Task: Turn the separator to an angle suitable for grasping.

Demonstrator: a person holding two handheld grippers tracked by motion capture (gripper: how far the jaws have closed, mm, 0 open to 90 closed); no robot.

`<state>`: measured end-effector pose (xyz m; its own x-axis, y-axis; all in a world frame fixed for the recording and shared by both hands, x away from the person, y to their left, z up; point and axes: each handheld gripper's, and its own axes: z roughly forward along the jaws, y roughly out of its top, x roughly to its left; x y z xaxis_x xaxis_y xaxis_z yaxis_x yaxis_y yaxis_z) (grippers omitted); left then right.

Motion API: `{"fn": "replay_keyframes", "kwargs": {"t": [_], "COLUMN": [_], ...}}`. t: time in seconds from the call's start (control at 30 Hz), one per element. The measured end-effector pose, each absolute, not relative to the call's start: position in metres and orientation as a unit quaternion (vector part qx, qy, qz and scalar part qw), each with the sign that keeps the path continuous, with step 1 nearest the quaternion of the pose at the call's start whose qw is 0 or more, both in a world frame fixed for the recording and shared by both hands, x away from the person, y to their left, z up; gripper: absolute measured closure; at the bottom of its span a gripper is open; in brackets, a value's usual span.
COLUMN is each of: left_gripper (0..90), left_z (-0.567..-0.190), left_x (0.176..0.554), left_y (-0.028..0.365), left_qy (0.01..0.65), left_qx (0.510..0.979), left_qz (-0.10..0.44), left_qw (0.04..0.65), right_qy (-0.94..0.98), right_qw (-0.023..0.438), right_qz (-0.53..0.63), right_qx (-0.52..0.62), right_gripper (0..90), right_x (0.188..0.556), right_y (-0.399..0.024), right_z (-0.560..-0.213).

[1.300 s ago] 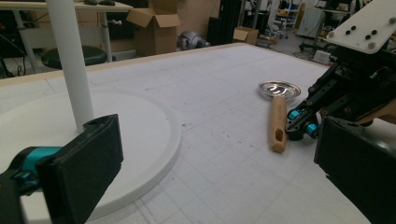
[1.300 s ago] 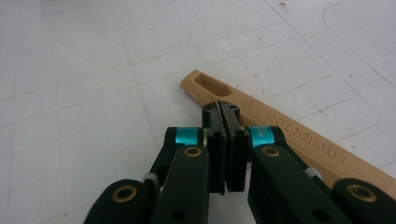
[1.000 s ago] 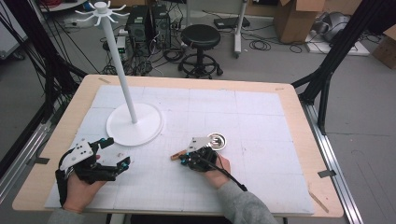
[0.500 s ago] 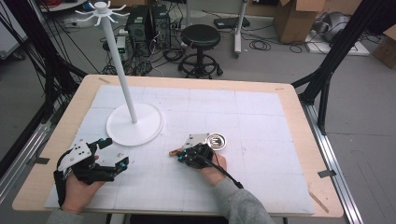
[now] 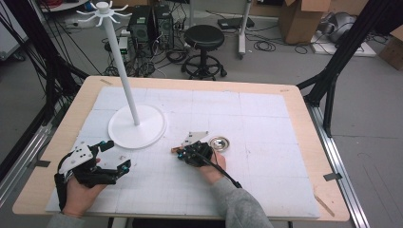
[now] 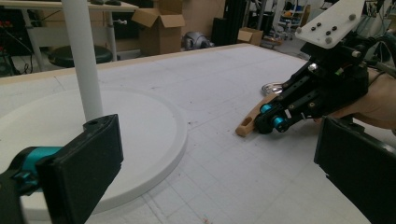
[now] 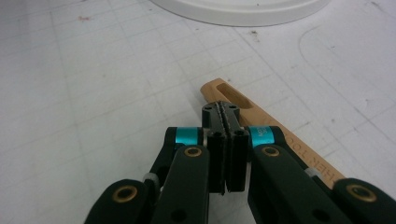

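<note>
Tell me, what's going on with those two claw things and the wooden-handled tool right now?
Left gripper open, idle by the white stand. Right gripper shut, jaws empty, over the wooden handle lying flat. Nothing blocking it.

One strainer (image 5: 219, 142), one stand (image 5: 138, 127), two grippers (image 5: 114, 154)

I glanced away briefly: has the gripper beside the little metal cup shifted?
Yes, slightly: the right gripper has slid left, toward the white stand base, away from the metal cup.

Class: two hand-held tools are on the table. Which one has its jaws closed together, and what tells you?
The right tool, by the wooden handle. Its jaws meet with no gap; the left tool near the white stand base has jaws spread wide.
</note>
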<state>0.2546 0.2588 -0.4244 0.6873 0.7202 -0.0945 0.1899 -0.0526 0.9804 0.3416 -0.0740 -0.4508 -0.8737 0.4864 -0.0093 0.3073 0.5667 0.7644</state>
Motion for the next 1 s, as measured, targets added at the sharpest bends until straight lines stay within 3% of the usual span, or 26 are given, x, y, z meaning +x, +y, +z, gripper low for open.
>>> {"fn": "replay_keyframes", "kwargs": {"t": [0.47, 0.83, 1.0], "left_gripper": [1.7, 1.7, 1.7], "left_z": [-0.425, -0.426, -0.425], "left_x": [0.254, 0.253, 0.253], "left_y": [0.261, 0.262, 0.263], "left_qy": [0.331, 0.333, 0.331], "left_qx": [0.689, 0.691, 0.691], "left_qz": [0.218, 0.219, 0.219], "left_qw": [0.607, 0.603, 0.604], "right_qy": [0.875, 0.863, 0.869], "right_qw": [0.102, 0.103, 0.096], "right_qz": [0.411, 0.428, 0.407], "right_qx": [0.236, 0.248, 0.266], "right_gripper": [90.0, 90.0, 90.0], "right_x": [0.349, 0.369, 0.386], "right_y": [-0.072, -0.104, -0.118], "right_z": [-0.449, -0.413, -0.414]}}
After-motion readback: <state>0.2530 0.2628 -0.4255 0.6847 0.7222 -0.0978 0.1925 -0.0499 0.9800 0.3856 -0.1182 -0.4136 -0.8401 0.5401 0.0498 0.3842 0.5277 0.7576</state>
